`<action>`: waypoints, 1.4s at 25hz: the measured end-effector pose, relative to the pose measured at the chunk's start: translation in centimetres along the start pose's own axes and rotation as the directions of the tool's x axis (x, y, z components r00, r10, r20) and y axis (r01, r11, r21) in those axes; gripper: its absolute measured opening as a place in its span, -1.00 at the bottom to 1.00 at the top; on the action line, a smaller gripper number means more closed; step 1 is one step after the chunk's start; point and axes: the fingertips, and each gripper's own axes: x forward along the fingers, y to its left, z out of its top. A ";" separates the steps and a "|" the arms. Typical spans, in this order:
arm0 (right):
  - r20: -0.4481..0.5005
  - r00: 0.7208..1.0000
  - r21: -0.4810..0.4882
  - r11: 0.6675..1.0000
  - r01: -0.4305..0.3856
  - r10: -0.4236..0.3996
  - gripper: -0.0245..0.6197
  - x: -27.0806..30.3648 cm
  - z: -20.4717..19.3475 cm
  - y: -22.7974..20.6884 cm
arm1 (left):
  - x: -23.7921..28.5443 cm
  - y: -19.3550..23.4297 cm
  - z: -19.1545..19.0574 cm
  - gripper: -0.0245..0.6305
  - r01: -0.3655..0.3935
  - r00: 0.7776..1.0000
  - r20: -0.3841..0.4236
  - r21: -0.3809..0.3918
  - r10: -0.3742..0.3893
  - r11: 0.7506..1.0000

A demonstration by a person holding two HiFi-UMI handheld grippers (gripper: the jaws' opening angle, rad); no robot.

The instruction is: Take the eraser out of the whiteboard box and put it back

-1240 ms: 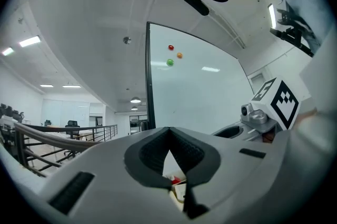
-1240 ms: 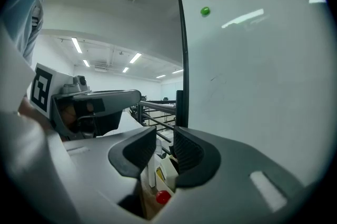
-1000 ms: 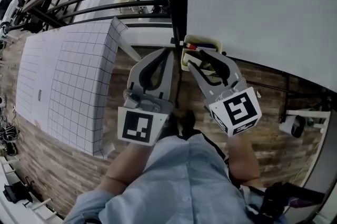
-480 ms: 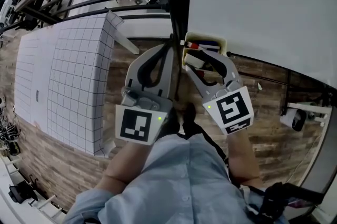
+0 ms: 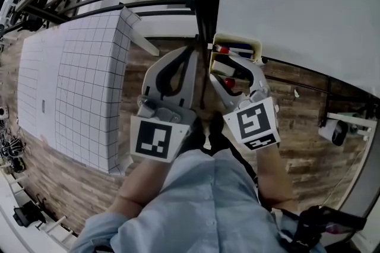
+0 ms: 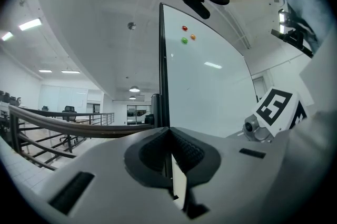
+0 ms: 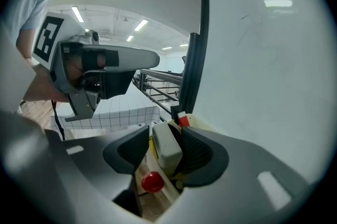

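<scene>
The person stands close to the whiteboard, one tool in each hand, both reaching towards the small cream box fixed at the board's lower edge beside its dark frame. The right gripper is angled down into the box, and its jaws have just been opening: they now stand wide. The pale eraser stands on edge between them inside the box. It sits close against the ribbed pad on the right of the right gripper view, while a clear gap separates it from the other pad, so the tool has let go and nothing is squeezed. From above, the eraser shows as a white block at the near end of the box. A red marker cap pokes up just behind it, and a small red round piece lies below it, nearer the person. The left gripper hangs level just to the left of the box, by the frame, with its tips pressed together on nothing. Off to the left stands a surface covered in a white gridded sheet.
</scene>
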 end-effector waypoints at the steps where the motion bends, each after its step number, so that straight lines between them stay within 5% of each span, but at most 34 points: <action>1: -0.009 1.000 -0.008 1.000 0.009 -0.009 -0.38 0.1 -0.1 -0.1 | 0.0 0.0 0.0 -0.93 0.001 1.000 -0.001 -0.001 -0.001 1.000; 18: 0.062 0.994 0.007 0.996 0.093 -0.094 -0.50 -2.8 3.8 -0.6 | -1.9 -0.3 2.8 -0.93 0.036 0.998 0.047 0.033 -0.037 0.999; 35: 0.270 0.943 0.027 0.980 0.196 -0.196 -0.51 -11.1 11.0 -1.1 | -4.1 -2.8 7.7 -0.93 0.094 0.980 0.167 0.082 -0.107 0.992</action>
